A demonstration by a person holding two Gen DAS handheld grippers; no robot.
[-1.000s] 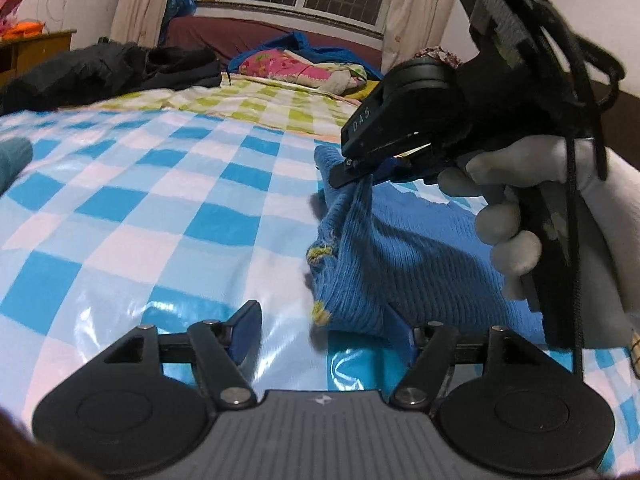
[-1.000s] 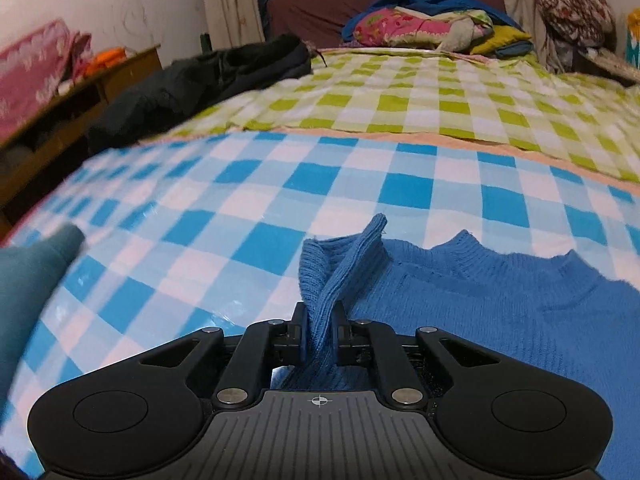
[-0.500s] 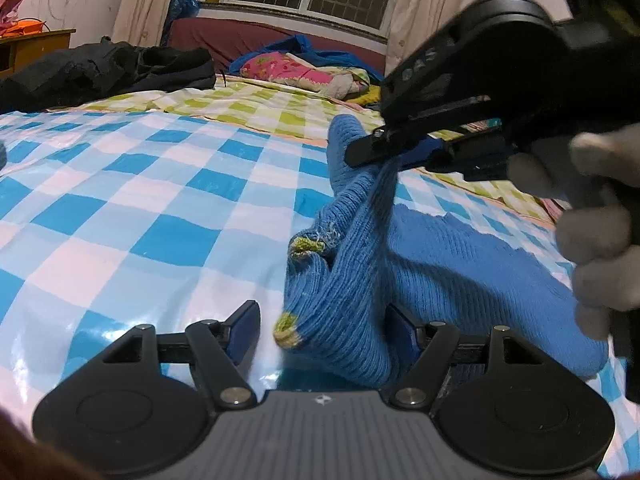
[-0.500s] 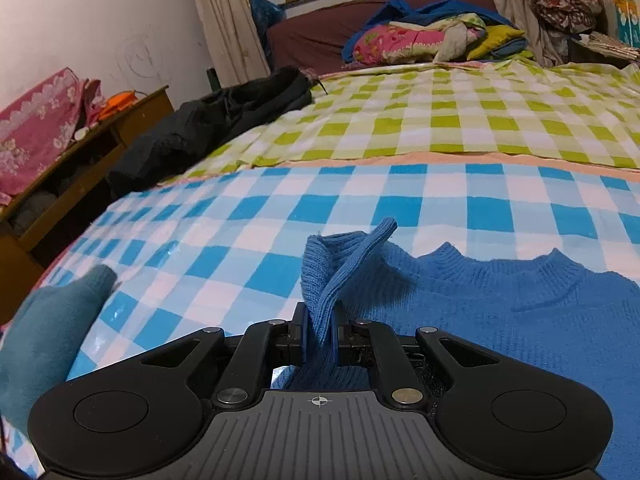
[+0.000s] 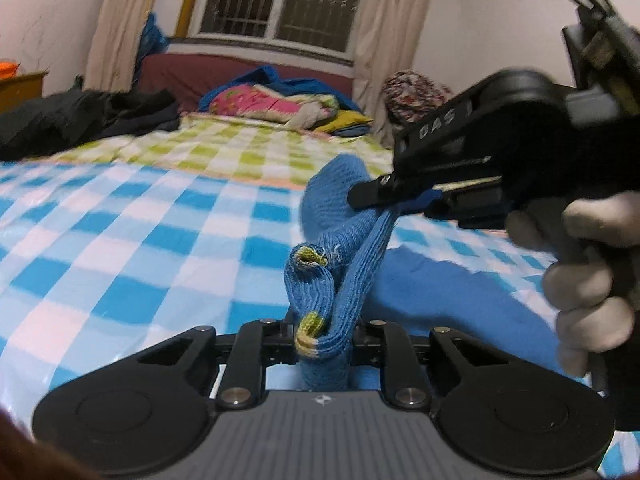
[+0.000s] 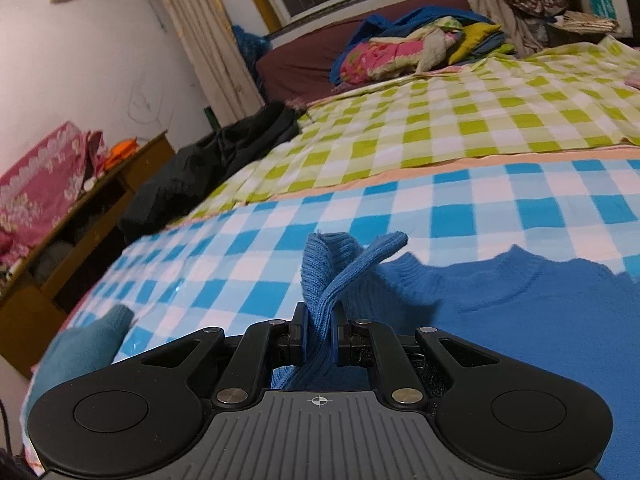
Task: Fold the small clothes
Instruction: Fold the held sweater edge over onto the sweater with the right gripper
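A small blue knit sweater [image 6: 540, 312] lies on the blue-checked sheet [image 5: 140, 248], its neck toward the far side. My left gripper [image 5: 322, 344] is shut on its bunched sleeve [image 5: 320, 312], which has a yellow-green cuff. My right gripper [image 6: 320, 340] is shut on a fold of the same sweater near the shoulder. In the left wrist view the right gripper [image 5: 384, 196] holds the knit lifted above the bed, higher than my left one.
A teal garment [image 6: 76, 360] lies at the bed's left edge. A black jacket [image 6: 208, 168] and a pile of bedding [image 6: 412, 48] lie on the green-checked part. A wooden cabinet [image 6: 80, 216] stands to the left.
My left gripper has shut on the sleeve, which it stood open around before. Both grippers have lifted, raising the sweater's side off the sheet.
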